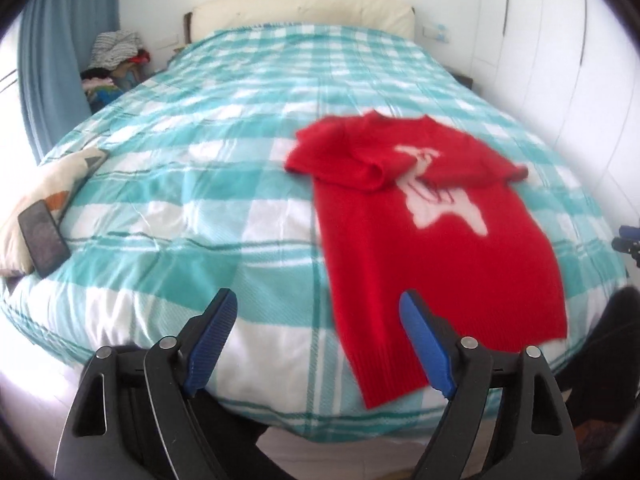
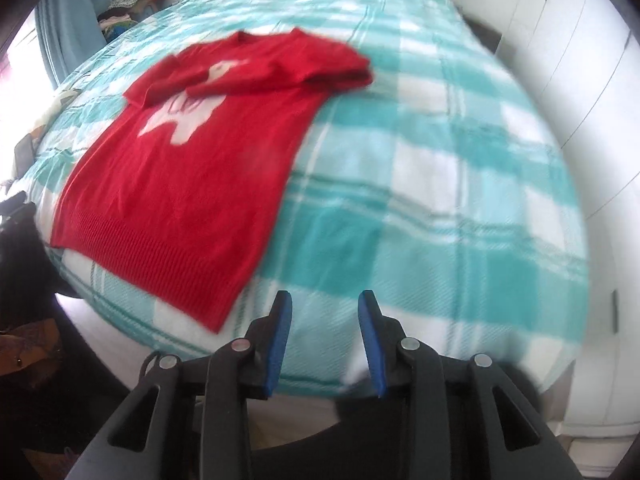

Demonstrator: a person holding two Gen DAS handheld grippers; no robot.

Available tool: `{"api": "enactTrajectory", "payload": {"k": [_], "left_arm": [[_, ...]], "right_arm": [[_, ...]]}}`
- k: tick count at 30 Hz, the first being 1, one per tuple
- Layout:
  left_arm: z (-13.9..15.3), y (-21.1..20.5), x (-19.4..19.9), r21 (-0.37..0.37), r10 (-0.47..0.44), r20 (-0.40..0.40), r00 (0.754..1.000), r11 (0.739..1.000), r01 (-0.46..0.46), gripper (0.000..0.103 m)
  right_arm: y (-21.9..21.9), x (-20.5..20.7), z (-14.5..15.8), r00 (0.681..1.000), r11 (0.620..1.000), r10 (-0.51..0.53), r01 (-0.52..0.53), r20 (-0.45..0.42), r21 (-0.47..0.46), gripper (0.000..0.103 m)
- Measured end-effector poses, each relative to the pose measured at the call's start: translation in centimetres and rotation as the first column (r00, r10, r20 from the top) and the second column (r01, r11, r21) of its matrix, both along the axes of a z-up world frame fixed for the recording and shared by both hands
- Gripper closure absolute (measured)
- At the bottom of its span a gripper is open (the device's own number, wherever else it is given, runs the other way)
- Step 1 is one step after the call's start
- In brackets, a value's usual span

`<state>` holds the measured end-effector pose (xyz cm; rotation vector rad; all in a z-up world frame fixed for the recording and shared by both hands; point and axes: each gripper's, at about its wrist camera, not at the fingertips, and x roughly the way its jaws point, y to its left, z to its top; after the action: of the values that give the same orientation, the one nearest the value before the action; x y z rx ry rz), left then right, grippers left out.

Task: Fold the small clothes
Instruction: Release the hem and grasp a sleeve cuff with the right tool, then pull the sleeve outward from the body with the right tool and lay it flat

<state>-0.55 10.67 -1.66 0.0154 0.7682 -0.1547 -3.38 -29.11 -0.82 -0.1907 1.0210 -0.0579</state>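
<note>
Bed (image 1: pixel 200 184), teal check cover: bears everything. Sweater (image 1: pixel 440 248), red, sleeves folded in; long axis runs hem at 6 o'clock to collar at 12. Left gripper (image 1: pixel 318 320): fingers spread wide, nothing between, hem corner just at 1 o'clock. Right gripper (image 2: pixel 325 316): fingers partly apart, empty, hem at 10 o'clock; both about equally near. Containers: none seen.

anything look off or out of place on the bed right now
Mostly tidy. The red sweater lies flat, both sleeves folded in across its chest. One oddity: a phone sits on the patterned cushion at the bedspread edge, where it might slip off.
</note>
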Motion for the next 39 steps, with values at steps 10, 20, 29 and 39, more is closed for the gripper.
{"api": "enactTrajectory", "payload": {"k": [10, 20, 29, 39], "left_arm": [[-4.1, 2.5, 6.6, -0.177, 0.209, 0.06, 0.976, 0.965, -0.195, 0.011], [-6.3, 3.3, 6.9, -0.147, 0.241, -0.021, 0.97, 0.959, -0.242, 0.011], [-7.3, 3.6, 7.7, -0.19, 0.257, -0.079, 0.963, 0.945, -0.267, 0.011], [-7.6, 3.2, 7.7, -0.167, 0.268, -0.068, 0.961, 0.947, -0.276, 0.011]], "right_arm": [[14.3, 14.0, -1.2, 0.853, 0.851, 0.521, -0.514, 0.045, -0.112, 0.049], [14.9, 23.6, -8.6, 0.914, 0.916, 0.4, -0.401, 0.064, 0.005, 0.095], [-13.4, 16.2, 2.2, 0.898, 0.925, -0.303, 0.196, 0.318, 0.326, 0.095], [-26.7, 9.8, -5.0, 0.757, 0.64, -0.637, 0.415, 0.144, 0.647, 0.092]]}}
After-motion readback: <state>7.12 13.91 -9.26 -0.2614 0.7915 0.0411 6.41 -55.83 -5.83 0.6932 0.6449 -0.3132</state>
